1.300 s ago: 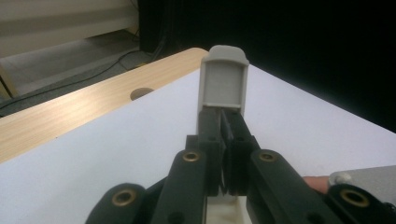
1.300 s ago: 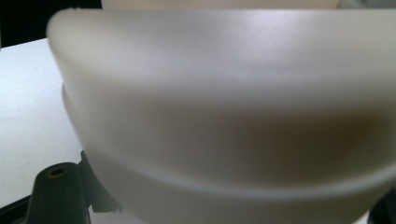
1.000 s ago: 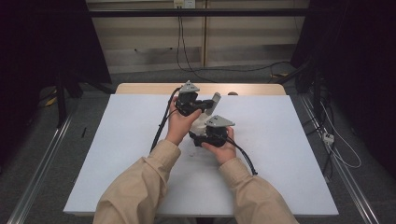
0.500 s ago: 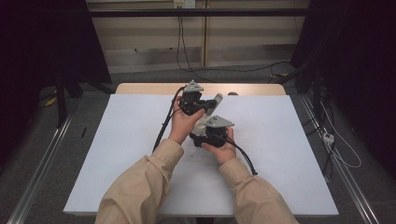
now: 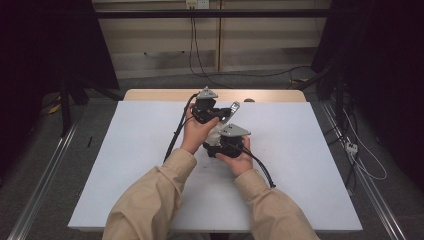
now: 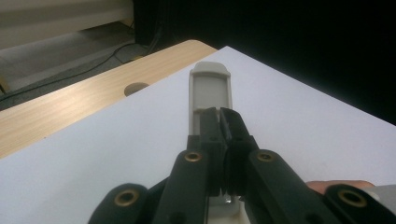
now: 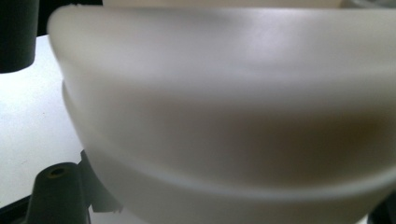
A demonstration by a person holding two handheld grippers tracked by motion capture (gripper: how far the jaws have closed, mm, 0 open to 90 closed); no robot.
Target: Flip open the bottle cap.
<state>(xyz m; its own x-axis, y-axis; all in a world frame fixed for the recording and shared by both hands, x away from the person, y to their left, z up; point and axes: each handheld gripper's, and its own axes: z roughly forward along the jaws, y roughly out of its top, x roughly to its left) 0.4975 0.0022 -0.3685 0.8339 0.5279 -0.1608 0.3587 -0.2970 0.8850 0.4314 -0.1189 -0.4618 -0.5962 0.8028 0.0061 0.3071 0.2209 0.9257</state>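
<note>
White table (image 5: 125,165), both hands mid-table, far half. Left gripper (image 6: 219,122): jaws pinched nearly together on a flat grey plastic tab (image 6: 210,88) sticking out ahead, above the table. Right gripper (image 5: 222,145) just beside it, nearer the person; pale curved plastic (image 7: 224,102) blocks its cam, jaw state can't tell.

pale curved plastic object (image 7: 224,107) blurred up close, perhaps a container, white table (image 7: 28,135) behind
</note>
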